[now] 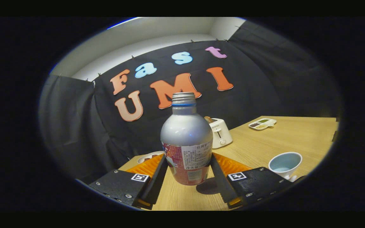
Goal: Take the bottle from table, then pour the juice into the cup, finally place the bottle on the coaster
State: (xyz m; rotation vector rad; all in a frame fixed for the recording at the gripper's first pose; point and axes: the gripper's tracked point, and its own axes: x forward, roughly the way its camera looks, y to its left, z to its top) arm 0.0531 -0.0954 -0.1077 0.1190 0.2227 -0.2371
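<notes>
Looks like a staged recording booth, not a real kitchen: black cloth walls around a wooden counter, with a white toaster and snack tray beyond the jaws.

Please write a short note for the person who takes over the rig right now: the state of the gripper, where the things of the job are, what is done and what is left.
Gripper: both fingers press on the lower sides of the bottle, so it is shut on it.
Bottle: upright between the fingers, cap off, and it looks lifted a little above the table, judging by its shadow.
Cup: on the table beside the right finger, upright and open.
I cannot pick out the coaster with certainty.
Done: the bottle is grasped.
Left: bring it to the cup, pour, then set it on the coaster.
Further off on the table stand a white toaster and a small tray.
</notes>
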